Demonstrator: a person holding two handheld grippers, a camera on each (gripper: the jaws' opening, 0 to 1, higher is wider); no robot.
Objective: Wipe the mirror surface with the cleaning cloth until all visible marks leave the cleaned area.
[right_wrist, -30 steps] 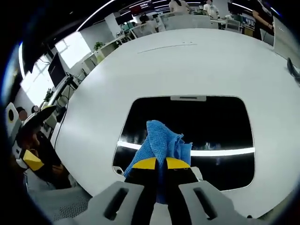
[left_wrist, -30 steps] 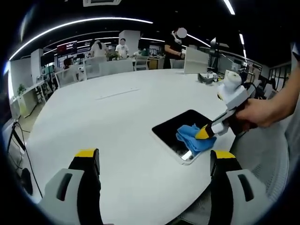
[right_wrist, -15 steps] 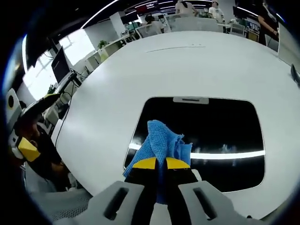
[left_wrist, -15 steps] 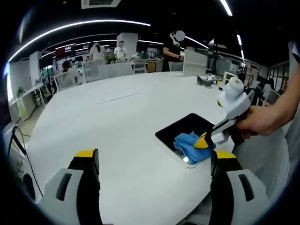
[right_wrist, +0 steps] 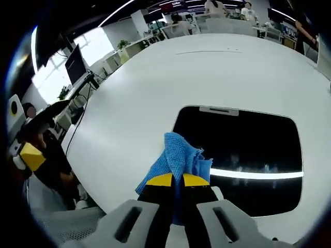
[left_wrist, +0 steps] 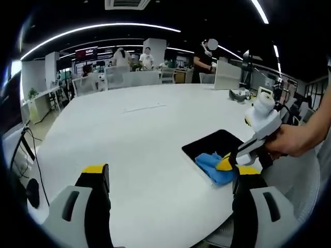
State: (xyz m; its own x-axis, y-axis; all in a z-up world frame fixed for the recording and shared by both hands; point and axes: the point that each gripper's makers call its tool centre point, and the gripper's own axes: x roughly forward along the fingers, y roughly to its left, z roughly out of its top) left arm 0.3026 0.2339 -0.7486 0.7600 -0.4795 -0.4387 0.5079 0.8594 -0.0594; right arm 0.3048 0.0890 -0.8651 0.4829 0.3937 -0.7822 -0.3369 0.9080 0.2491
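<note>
A dark rectangular mirror (right_wrist: 243,150) lies flat on the white round table (right_wrist: 155,82), near its edge. My right gripper (right_wrist: 173,180) is shut on a blue cleaning cloth (right_wrist: 176,160), which rests over the mirror's near left corner. In the left gripper view the mirror (left_wrist: 214,144) lies at the right with the blue cloth (left_wrist: 214,166) on its near end, held by the right gripper (left_wrist: 226,163) in a person's hand. My left gripper (left_wrist: 168,173) hangs open above the table's near side, holding nothing.
A bright strip of ceiling light reflects across the mirror (right_wrist: 258,174). Small objects (left_wrist: 238,94) sit at the table's far right. Desks, chairs and people stand beyond the table. A monitor (right_wrist: 77,57) stands off the table's left side.
The right gripper has slid the cloth leftward, toward the mirror's near left corner and edge. The left gripper's view has shifted slightly; its jaws stay open.
</note>
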